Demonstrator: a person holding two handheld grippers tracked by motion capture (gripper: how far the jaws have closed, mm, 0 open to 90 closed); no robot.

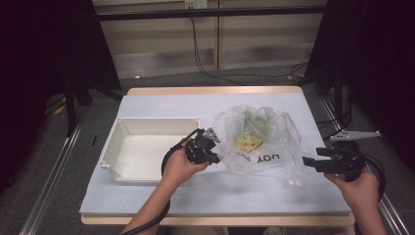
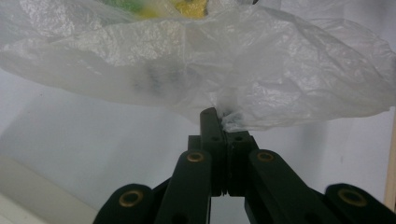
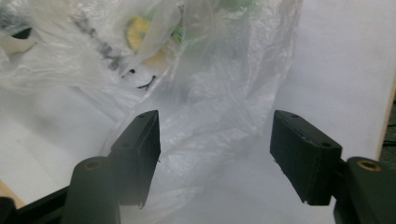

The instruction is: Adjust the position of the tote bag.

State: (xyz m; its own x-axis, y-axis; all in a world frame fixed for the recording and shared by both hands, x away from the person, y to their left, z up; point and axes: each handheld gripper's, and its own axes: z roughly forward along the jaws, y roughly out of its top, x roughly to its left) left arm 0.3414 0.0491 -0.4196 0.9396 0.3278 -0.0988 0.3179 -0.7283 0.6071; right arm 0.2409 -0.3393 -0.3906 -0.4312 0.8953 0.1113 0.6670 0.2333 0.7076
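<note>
A clear plastic bag lies crumpled on the white table, with yellow and green items inside and dark lettering on its near side. My left gripper is at the bag's left edge; in the left gripper view its jaws are pressed together on a pinch of the bag film. My right gripper sits at the bag's right side, pointing left. In the right gripper view it stands open, with loose film of the bag lying between and beyond the pads, untouched.
An empty white rectangular tub stands on the left half of the table, just behind my left hand. Dark curtains and frame legs flank the table. Cables run across the floor beyond the far edge.
</note>
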